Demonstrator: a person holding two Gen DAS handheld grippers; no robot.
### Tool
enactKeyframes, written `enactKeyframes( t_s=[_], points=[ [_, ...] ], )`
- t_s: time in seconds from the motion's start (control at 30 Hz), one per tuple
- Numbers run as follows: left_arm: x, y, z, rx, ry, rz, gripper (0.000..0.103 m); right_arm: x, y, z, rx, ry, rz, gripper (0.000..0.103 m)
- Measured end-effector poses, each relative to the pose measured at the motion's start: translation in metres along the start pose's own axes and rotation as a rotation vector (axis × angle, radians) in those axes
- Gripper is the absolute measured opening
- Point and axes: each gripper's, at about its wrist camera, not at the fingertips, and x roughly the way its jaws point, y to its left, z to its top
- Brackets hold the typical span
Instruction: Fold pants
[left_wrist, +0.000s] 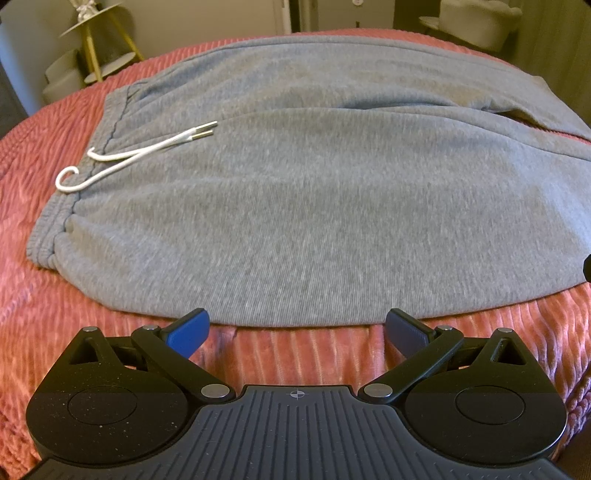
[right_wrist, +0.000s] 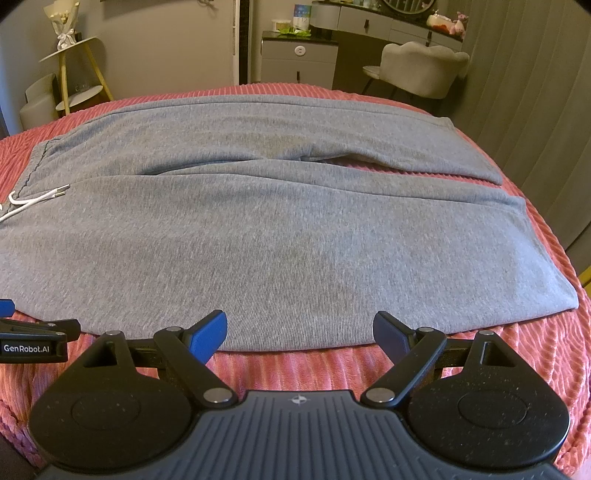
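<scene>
Grey sweatpants (left_wrist: 295, 206) lie flat across a pink ribbed bedspread (left_wrist: 306, 354), waistband at the left, legs running right. A white drawstring (left_wrist: 125, 158) lies on the waist area. In the right wrist view the pants (right_wrist: 280, 240) show both legs side by side, hems at the right. My left gripper (left_wrist: 297, 328) is open and empty, just short of the pants' near edge. My right gripper (right_wrist: 300, 332) is open and empty, its fingertips at the near edge of the front leg. The left gripper's side (right_wrist: 33, 332) shows at the left of the right wrist view.
The bedspread (right_wrist: 295, 369) covers the whole bed. Beyond the far edge stand a yellow-legged tiered stand (right_wrist: 74, 70), a grey cabinet (right_wrist: 299, 62), a dresser and a pale upholstered chair (right_wrist: 421, 66). A grey wall runs along the right.
</scene>
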Motion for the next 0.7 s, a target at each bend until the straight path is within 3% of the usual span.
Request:
enactKeyframes(
  t_s=[0.7],
  points=[
    [-0.0003, -0.0013, 0.0006, 0.005, 0.01, 0.006, 0.103, 0.0009, -0.0033, 0.0017, 0.018, 0.007, 0.005, 0.087]
  ],
)
